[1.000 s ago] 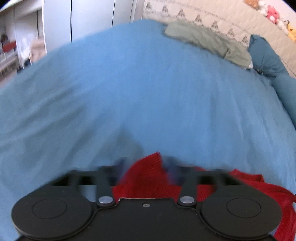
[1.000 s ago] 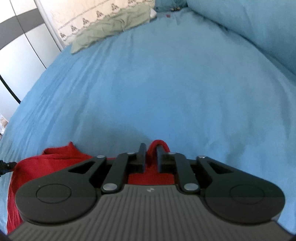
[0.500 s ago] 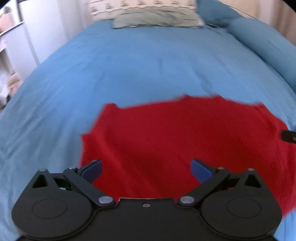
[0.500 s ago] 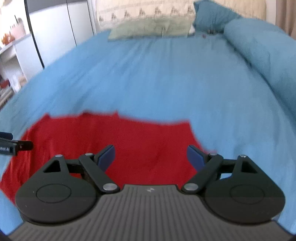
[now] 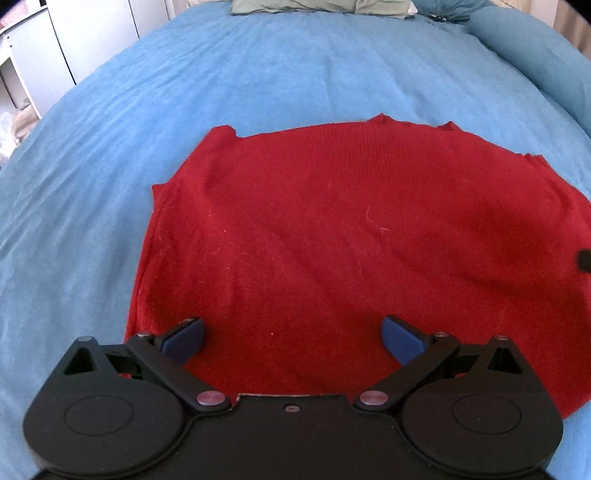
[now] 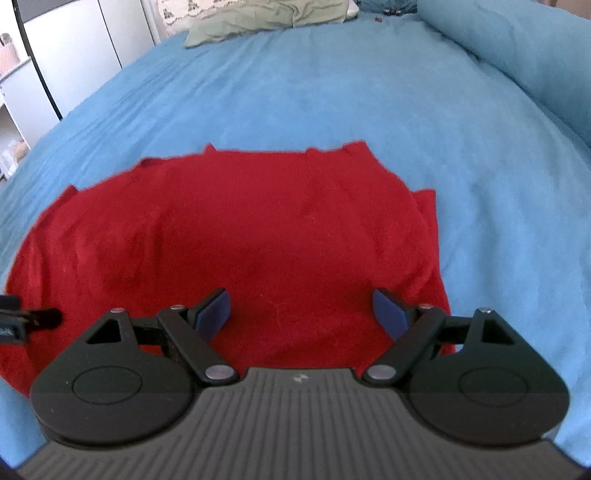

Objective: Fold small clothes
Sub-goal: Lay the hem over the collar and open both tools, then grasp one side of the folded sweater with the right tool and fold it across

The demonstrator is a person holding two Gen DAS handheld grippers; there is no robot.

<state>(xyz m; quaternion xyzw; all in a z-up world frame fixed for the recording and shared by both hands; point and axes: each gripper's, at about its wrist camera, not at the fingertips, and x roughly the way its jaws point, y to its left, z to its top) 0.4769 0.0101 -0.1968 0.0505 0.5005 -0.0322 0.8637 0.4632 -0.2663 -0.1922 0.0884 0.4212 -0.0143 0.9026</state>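
A small red knit garment (image 5: 332, 240) lies spread flat on the blue bedsheet (image 5: 258, 74); it also shows in the right wrist view (image 6: 240, 229). My left gripper (image 5: 293, 338) is open and empty, raised over the garment's near left part. My right gripper (image 6: 301, 310) is open and empty, raised over its near right part. A tip of the left gripper (image 6: 22, 319) shows at the left edge of the right wrist view. A dark tip of the right gripper (image 5: 584, 259) shows at the right edge of the left wrist view.
A crumpled green cloth (image 6: 266, 16) lies at the far end of the bed. A blue bolster (image 6: 517, 48) runs along the right side. White cabinets (image 6: 74, 55) stand to the left of the bed.
Both grippers were shut on the red garment a second ago. They have let go, opened wide and pulled back and up. The garment now lies spread flat on the sheet.
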